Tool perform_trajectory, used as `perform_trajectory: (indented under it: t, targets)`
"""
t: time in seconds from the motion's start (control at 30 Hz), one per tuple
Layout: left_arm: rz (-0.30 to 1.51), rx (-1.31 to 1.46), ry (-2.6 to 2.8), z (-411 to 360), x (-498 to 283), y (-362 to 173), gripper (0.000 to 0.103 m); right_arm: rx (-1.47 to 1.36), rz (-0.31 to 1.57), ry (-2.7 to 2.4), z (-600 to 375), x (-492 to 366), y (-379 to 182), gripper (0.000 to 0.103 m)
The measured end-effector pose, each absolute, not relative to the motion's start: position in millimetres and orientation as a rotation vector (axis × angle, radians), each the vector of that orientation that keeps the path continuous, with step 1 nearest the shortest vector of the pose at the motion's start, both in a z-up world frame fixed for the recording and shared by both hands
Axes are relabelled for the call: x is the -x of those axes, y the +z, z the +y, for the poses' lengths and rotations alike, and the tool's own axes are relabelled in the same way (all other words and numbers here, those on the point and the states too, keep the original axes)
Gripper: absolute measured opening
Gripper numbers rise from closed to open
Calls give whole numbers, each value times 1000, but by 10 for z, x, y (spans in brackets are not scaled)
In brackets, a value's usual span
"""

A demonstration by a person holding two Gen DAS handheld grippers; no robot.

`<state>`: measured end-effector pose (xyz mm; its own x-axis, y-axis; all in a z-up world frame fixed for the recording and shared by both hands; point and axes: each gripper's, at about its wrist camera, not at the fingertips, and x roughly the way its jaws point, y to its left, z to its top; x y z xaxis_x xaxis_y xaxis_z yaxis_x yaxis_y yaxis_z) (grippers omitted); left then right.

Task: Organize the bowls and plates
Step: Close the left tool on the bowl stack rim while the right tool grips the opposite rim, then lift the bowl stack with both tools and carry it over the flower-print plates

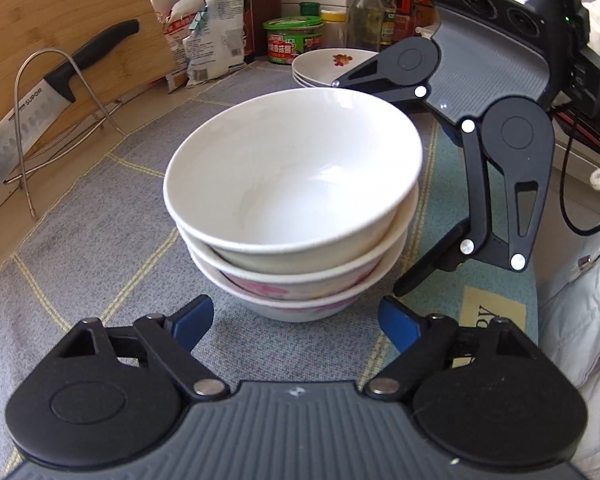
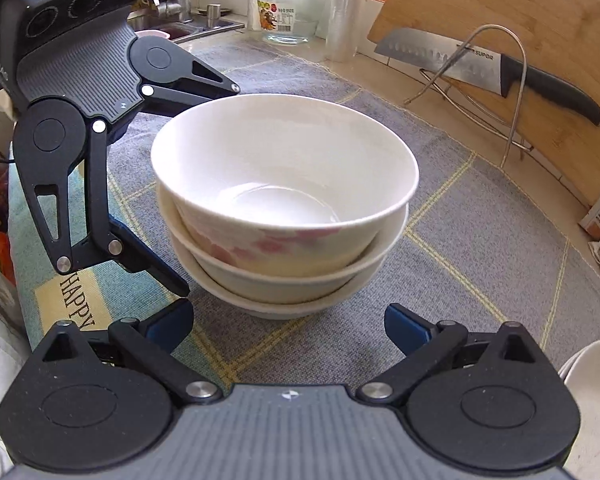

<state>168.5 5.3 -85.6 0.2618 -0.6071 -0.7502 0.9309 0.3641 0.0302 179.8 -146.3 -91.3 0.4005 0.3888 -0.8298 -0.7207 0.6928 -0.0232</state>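
Bowls [image 1: 292, 208], nested three high on the grey mat [image 1: 100, 240], stand at your twelve o'clock just past both unclenched, empty grippers, left gripper [image 1: 296, 320] and right gripper [image 2: 288, 320] equally near.

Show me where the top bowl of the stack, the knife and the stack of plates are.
top bowl [image 1: 296, 184]: left wrist view, on its inner wall.
knife [image 2: 548, 90]: right wrist view, on its black handle.
stack of plates [image 1: 320, 66]: left wrist view, on the top plate's inside.

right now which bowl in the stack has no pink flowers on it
The middle bowl is plain white outside; the top bowl and bottom bowl both carry pink flower prints.
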Motion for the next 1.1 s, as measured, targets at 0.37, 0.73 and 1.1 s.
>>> perform_trajectory:
  t: [0.37, 0.73, 1.1]
  targets:
    - [759, -562, -1202, 20, -1801, -913, 76, 460, 905, 829, -1473, -1943, -828, 87]
    - [770, -588, -1242, -5, -1868, -982, 77, 479, 914, 863, -1391, -1996, -858, 85]
    - [777, -593, -1246, -28, -1898, -989, 77, 481, 922, 853, -1365, -1974, -855, 85]
